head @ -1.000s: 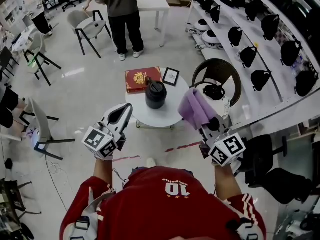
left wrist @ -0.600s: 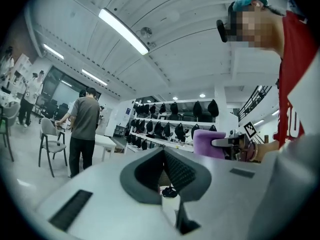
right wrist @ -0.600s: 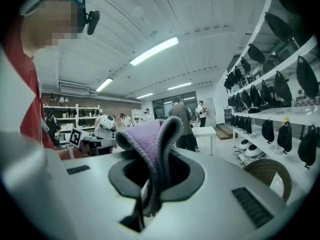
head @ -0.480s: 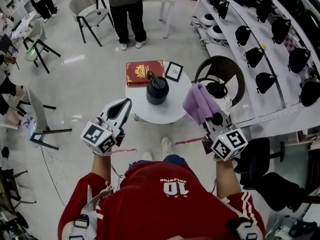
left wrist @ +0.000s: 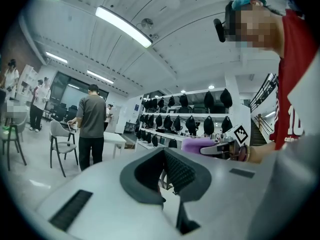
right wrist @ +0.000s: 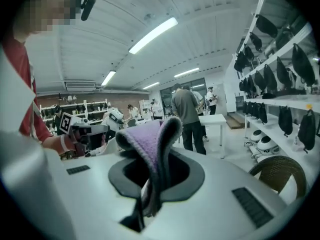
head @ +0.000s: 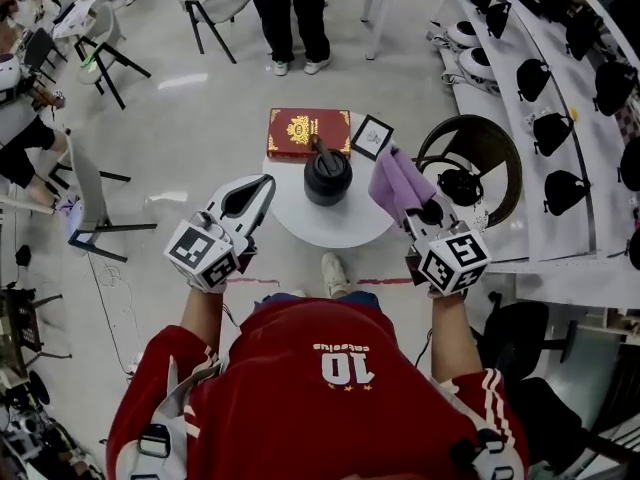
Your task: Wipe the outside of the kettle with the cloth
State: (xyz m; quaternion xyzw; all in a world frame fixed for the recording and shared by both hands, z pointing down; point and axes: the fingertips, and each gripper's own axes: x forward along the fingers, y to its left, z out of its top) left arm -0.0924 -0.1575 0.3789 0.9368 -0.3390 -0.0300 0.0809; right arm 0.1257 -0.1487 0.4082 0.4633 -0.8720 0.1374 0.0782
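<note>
kettle (head: 328, 173) stands on the round table (head: 330, 230), book (head: 308, 133) behind it, frame (head: 372, 137) right of the book.

One round desk (head: 330, 226) carries one kettle (head: 328, 175), one red book (head: 307, 133) and one small framed picture (head: 372, 137). There is one purple cloth (head: 396, 180), and two grippers: the left gripper (head: 263, 183), the right gripper (head: 411, 209).

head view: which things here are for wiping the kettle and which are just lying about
For the job:
- kettle, on the table
- cloth, clamped in the right tool
- left tool, shut and empty

Lying about:
- red book
- framed picture
- wicker chair
</note>
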